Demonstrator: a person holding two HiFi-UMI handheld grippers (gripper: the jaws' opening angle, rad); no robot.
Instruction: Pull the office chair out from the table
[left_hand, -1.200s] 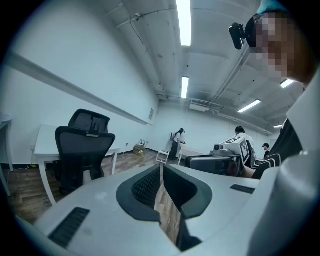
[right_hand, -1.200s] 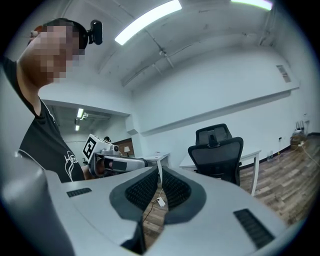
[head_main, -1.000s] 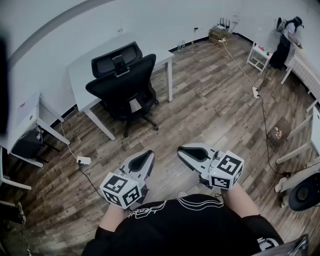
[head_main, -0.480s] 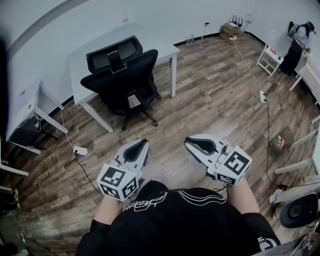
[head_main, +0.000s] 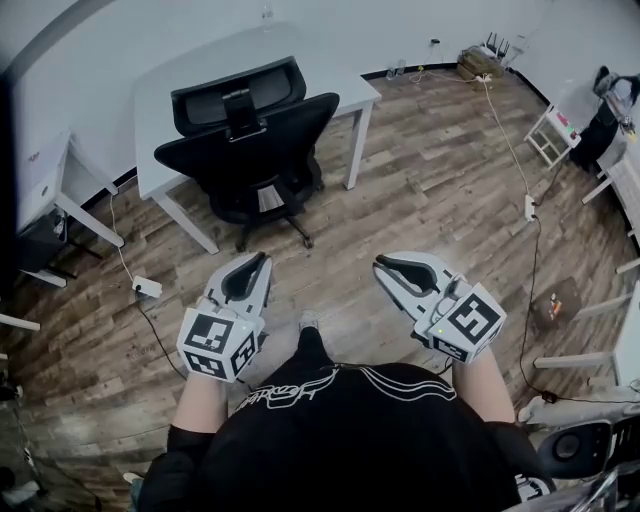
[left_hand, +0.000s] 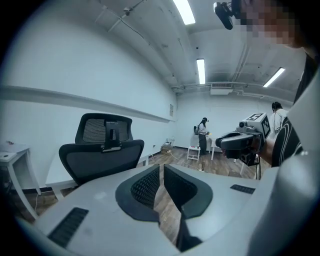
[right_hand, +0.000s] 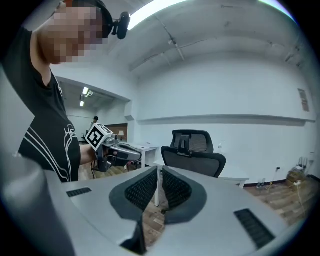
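The head view alone takes in the floor. One black office chair (head_main: 245, 150) is pushed in at the white table (head_main: 150, 110) with its backrest toward the person, and a power strip (head_main: 147, 288) lies on the wood floor nearby. Only the left gripper view shows a second person (left_hand: 202, 132), standing far down the room. There are two grippers, one chair and one table at it. The left gripper (head_main: 262, 258) and right gripper (head_main: 381, 263) are side by side, well apart from the chair. Each has its jaws pressed together with nothing between them and touches nothing.
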